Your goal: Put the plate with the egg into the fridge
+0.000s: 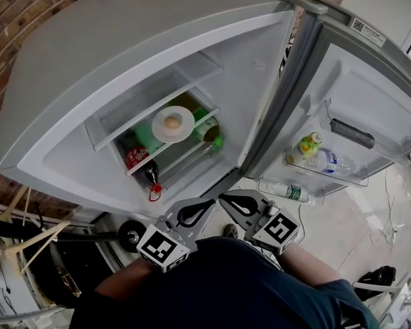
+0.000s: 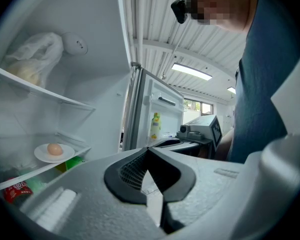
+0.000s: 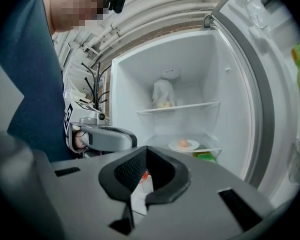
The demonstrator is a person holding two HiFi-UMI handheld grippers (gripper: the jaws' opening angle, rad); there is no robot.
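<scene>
The fridge [image 1: 68, 81] stands open, its door [image 1: 370, 94] swung out toward 2 o'clock in the head view. The plate [image 1: 185, 130] sits inside on a glass shelf near the middle of the compartment, with the egg [image 1: 172, 122] on its centre. It lies at about 11 o'clock from both tools and well apart from them. Beneath that shelf lie a red-labelled bottle [image 1: 137, 157] at 7 o'clock of the plate and a green bottle [image 1: 211, 134] at 4 o'clock. A pale bag [image 2: 32, 59] rests on the shelf above. The left gripper [image 1: 204, 206] and the right gripper [image 1: 229, 202] hover side by side in front of the fridge, close to the person's body, tips almost meeting. Each one's jaws are pressed together with nothing between them. On the door rack, at 3 o'clock of the plate, a yellow-green bottle [image 1: 308, 144] stands beside a clear bottle [image 1: 329, 162].
</scene>
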